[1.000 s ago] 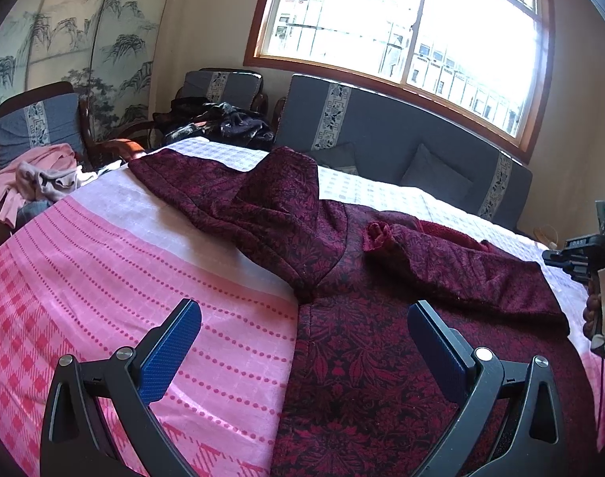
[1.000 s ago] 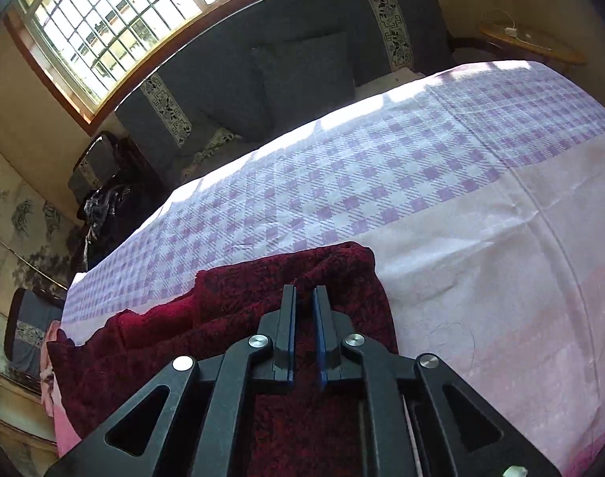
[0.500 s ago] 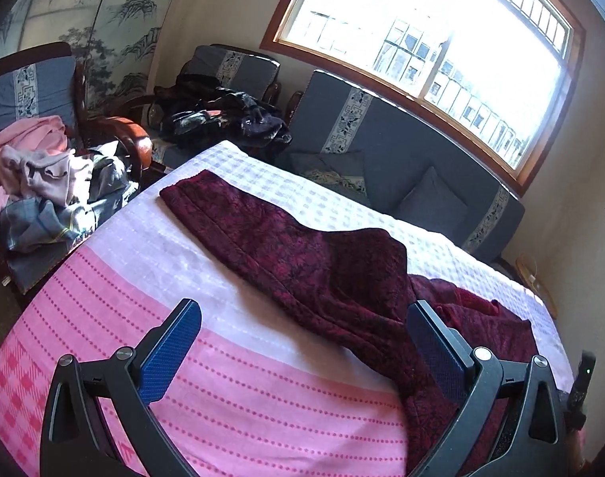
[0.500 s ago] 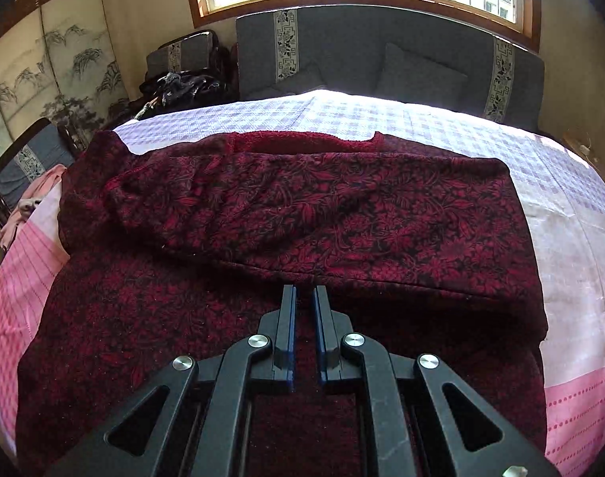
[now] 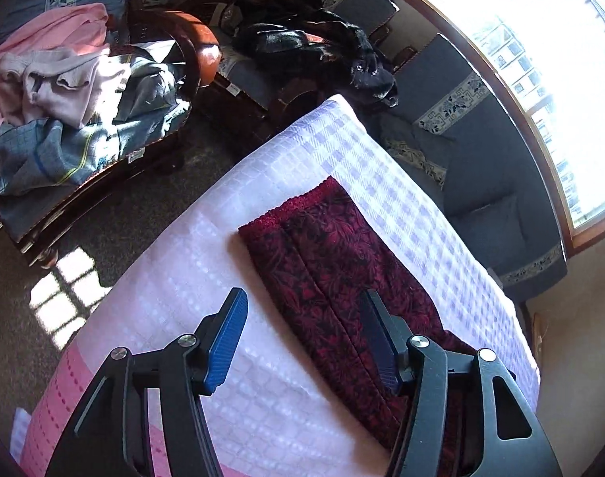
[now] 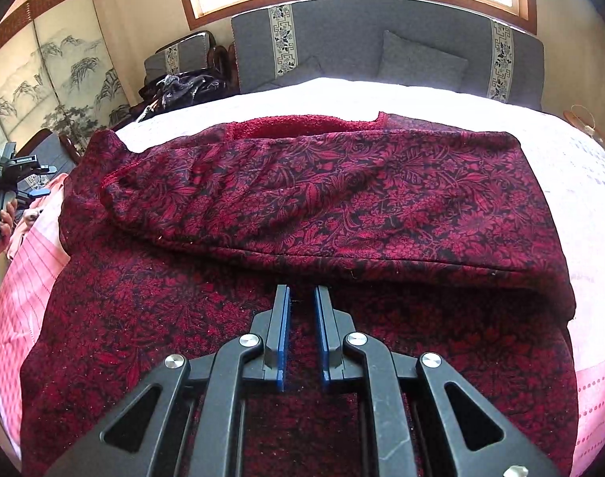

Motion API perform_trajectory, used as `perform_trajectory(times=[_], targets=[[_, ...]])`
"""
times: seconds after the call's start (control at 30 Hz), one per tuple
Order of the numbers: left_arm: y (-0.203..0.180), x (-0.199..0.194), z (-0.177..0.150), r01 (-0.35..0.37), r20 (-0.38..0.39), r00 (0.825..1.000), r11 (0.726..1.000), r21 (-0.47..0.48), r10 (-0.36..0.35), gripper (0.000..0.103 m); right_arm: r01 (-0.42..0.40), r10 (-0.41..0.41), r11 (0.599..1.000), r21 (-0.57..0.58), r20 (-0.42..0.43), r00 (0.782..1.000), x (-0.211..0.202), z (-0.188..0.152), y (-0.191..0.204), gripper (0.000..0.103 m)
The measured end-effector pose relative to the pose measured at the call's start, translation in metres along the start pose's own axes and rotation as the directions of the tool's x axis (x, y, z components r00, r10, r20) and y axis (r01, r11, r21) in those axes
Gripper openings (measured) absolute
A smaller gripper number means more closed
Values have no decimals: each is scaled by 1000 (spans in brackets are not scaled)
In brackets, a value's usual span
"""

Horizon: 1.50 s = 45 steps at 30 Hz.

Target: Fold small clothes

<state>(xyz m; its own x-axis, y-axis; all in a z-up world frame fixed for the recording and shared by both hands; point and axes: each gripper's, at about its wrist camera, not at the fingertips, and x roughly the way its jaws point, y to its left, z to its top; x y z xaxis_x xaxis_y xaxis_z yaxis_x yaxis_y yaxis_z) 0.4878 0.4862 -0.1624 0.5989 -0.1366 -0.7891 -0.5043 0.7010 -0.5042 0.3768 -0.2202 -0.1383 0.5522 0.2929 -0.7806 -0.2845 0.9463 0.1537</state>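
A dark red floral garment (image 6: 302,183) lies spread on the bed, one sleeve folded across its body. Its other sleeve (image 5: 334,246) stretches out over the white checked sheet (image 5: 191,262), ending in a scalloped cuff. My left gripper (image 5: 302,298) hovers over that sleeve with its jaws closing. The sleeve's near edge lies between the pads, which do not press it. In the right wrist view the left gripper (image 6: 20,175) shows at the far left, held by a hand. My right gripper (image 6: 302,290) sits low over the garment's body, its jaws opening by a narrow gap with nothing between them.
A wooden chair piled with loose clothes (image 5: 64,91) stands left of the bed, across a strip of floor. Black clothes (image 5: 310,47) lie on another chair. A grey sofa (image 6: 381,51) runs under the window behind the bed. A painted screen (image 6: 56,71) lines the left wall.
My left gripper swung left along the outstretched sleeve to near its cuff, and its jaws narrowed. The right gripper turned from the bed's corner to face the garment, then held still.
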Motion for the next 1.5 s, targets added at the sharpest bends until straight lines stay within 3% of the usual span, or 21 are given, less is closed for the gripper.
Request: perform_trajectory(times=[0.13, 0.37, 0.4, 0.43, 0.47, 0.63, 0.73, 0.83, 0.97, 1.1, 1.2, 1.3, 1.37, 1.43, 1.5], targets=[[2, 19, 12, -41, -16, 999, 999, 3, 41, 59, -12, 12, 1000, 10, 1, 1000, -1, 0, -2, 14], [-1, 31, 21, -28, 43, 999, 999, 39, 26, 58, -39, 39, 999, 38, 4, 999, -1, 1, -6, 14], [-3, 32, 19, -37, 56, 998, 998, 48, 34, 50, -41, 41, 998, 42, 4, 999, -1, 1, -7, 14], [-2, 34, 19, -50, 57, 997, 998, 48, 47, 20, -41, 41, 998, 43, 4, 999, -1, 1, -7, 14], [1, 39, 20, -46, 32, 998, 998, 32, 45, 6, -40, 40, 998, 41, 4, 999, -1, 1, -7, 14], [-1, 23, 8, -43, 123, 992, 999, 24, 40, 7, -30, 30, 999, 33, 3, 1000, 0, 2, -6, 14], [-16, -16, -6, 86, 221, 971, 996, 27, -90, 7, -23, 23, 999, 29, 2, 1000, -1, 1, -4, 14], [-58, -60, -24, 146, 260, 949, 981, 129, -175, 6, -25, 25, 999, 32, 2, 1000, -1, 1, -4, 14], [-135, -122, -62, 194, 281, 916, 929, 316, -287, 6, -32, 32, 998, 48, 6, 999, -1, 2, -5, 14], [-215, -169, -111, 289, 229, 876, 843, 454, -424, 6, -54, 53, 995, 83, 11, 999, -1, 2, -12, 13], [-269, -183, -151, 385, 149, 843, 773, 504, -516, 6, -93, 91, 988, 126, 22, 996, -2, 2, -20, 13], [-317, -174, -197, 465, 54, 818, 714, 523, -573, 6, -166, 156, 964, 207, 65, 986, -10, 0, -34, 18], [-344, -157, -227, 503, -9, 809, 684, 529, -588, 7, -286, 260, 909, 304, 121, 958, -20, -7, -48, 19], [-369, -132, -259, 536, -82, 807, 667, 518, -584, 7, -375, 333, 848, 375, 173, 927, -30, -17, -59, 23], [-389, -102, -289, 570, -154, 800, 657, 493, -579, 7, -402, 350, 826, 394, 200, 915, -39, -23, -67, 27]])
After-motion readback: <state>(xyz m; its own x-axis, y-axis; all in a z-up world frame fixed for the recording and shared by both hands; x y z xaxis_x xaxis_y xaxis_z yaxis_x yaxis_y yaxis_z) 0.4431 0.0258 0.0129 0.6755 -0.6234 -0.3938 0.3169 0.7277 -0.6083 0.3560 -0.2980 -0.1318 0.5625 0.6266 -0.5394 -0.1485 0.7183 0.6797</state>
